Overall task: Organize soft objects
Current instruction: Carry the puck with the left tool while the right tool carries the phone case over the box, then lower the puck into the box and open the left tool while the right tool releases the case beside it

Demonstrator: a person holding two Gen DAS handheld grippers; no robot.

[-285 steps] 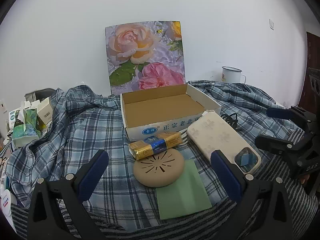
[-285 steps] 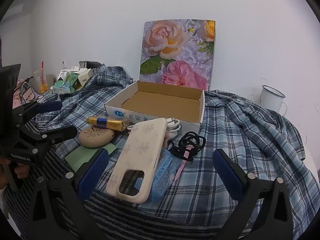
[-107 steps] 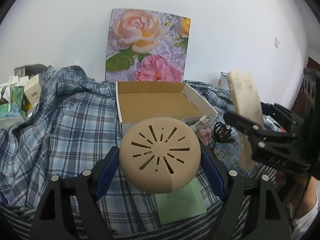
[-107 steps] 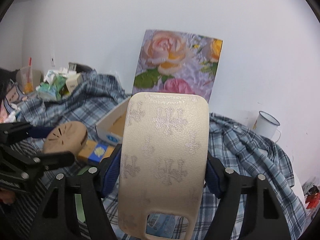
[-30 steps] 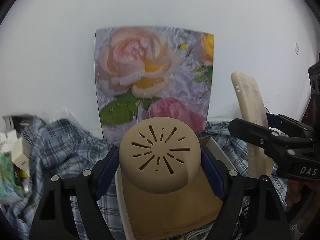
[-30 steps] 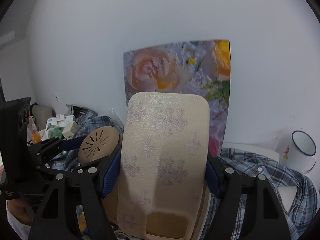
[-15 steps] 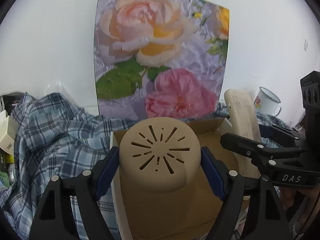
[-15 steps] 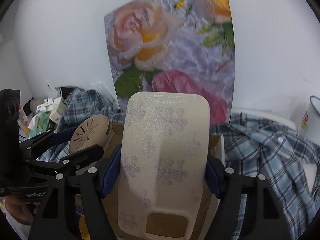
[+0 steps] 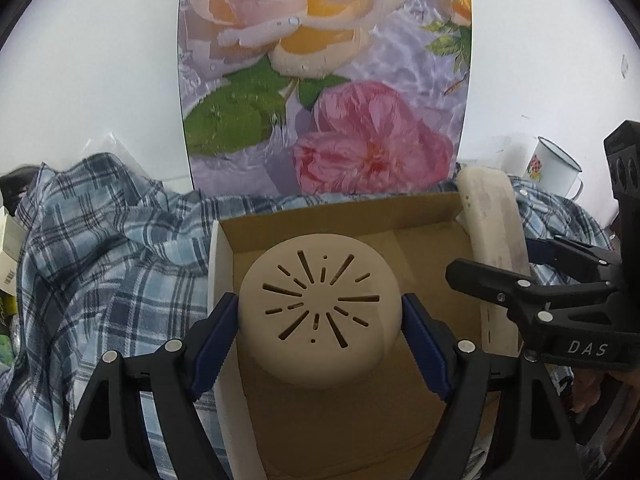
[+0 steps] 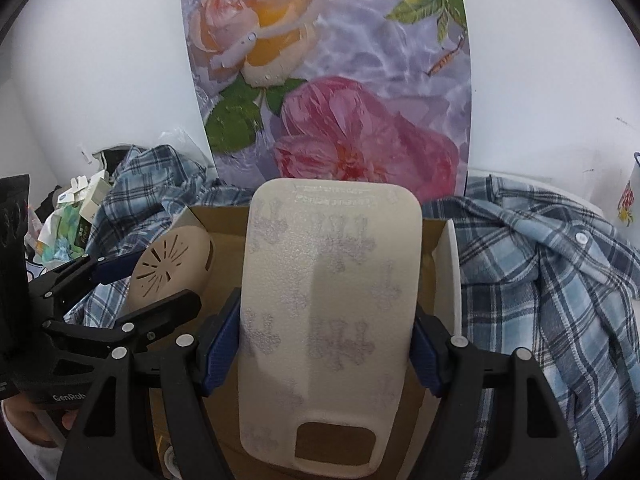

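The left gripper (image 9: 320, 320) has its blue-padded fingers (image 9: 214, 340) clamped on the sides of a round tan slotted disc (image 9: 320, 312), holding it over the left part of an open cardboard box (image 9: 348, 432). Just to the right, the right gripper (image 10: 326, 348) has its fingers (image 10: 426, 356) closed on the long edges of a cream phone case (image 10: 328, 320) with faint flower prints, its camera cutout at the near end. The case hangs over the right part of the same box, tilted up toward the far wall; from the left wrist view it shows edge-on (image 9: 492, 264) beside the disc, the two soft items near each other but apart.

The box's brown floor is bare where it shows, and its white side walls (image 10: 448, 276) rise on either hand. Directly behind the far edge stands a tall rose-print panel (image 9: 324, 80), leaning against the white wall. A blue plaid cloth (image 9: 100, 264) lies rumpled over the surface all around the box, bunched up high on the left and spread to the right (image 10: 552, 292). Far right sits a white enamel mug (image 9: 554, 168); far left, a heap of small cartons and packets (image 10: 76, 216).
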